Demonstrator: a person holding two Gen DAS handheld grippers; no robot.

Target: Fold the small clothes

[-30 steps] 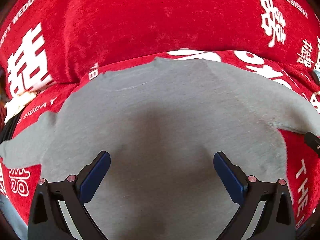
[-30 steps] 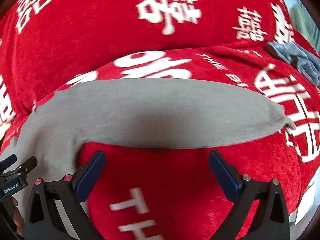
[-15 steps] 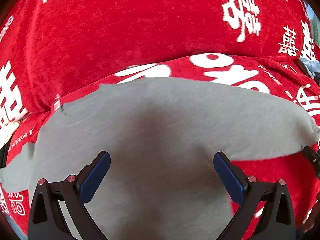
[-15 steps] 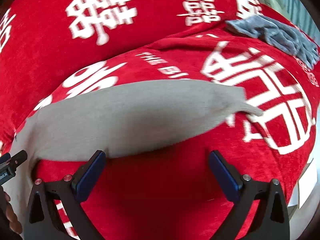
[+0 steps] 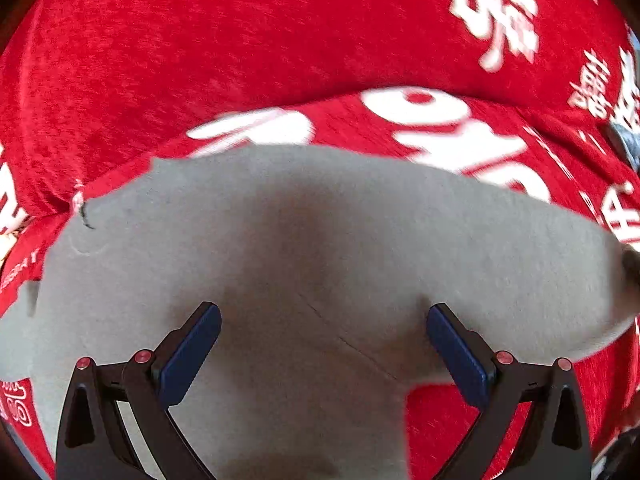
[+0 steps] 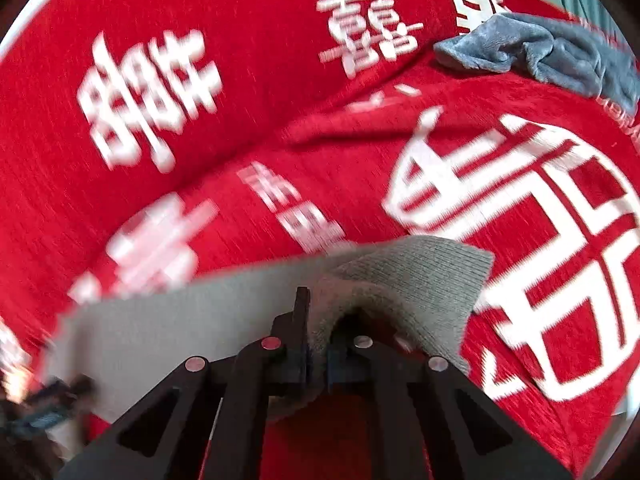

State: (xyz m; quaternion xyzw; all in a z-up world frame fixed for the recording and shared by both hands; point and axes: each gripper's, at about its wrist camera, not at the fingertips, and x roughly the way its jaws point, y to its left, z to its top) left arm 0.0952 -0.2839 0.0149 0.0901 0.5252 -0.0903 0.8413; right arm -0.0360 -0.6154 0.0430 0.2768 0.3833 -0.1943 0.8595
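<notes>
While right claw bites cuff: whole sleeve hangs on one small pinch, so most risks start there.

right gripper [image 6: 316,344] state: clenched on ribbed sleeve cuff [image 6: 416,276] of grey garment [image 5: 320,264]; fabric bunched btwn the pads, jaws fully closed.

left gripper [image 5: 323,344] state: released, jaws wide apart, hovering over garment body; nothing btwn pads.

garment place: spread flat on seat of red cover [image 5: 240,60], just in front of the cover's back-cushion crease; sleeve runs out to the right along that crease line.

risk 1: grip is thin, near cuff edge; judged likely to slip out if pulled fast, sleeve then drops short of body.

risk 2: left claw not pinning anything; drag from the sleeve could shift the whole garment across the cover & skew the fold.

risk 3: pads may have caught some red cover along w/ cuff; can't tell from right wrist view. If so, cover lifts & wrinkles under the garment.

risk 4: both views motion-blurred, so hands prob moving quick; fold edge could land crooked.

count, grey garments: 1.

count, sleeves seen: 2 (one gripped at right, one partly visible at far left of cover in left wrist view).

count, blue-grey cloth [image 6: 544,52]: 1, crumpled, well apart from garment, up at cover's back right.

count, grippers: 2.

count, red covers: 1, w/ white characters.
</notes>
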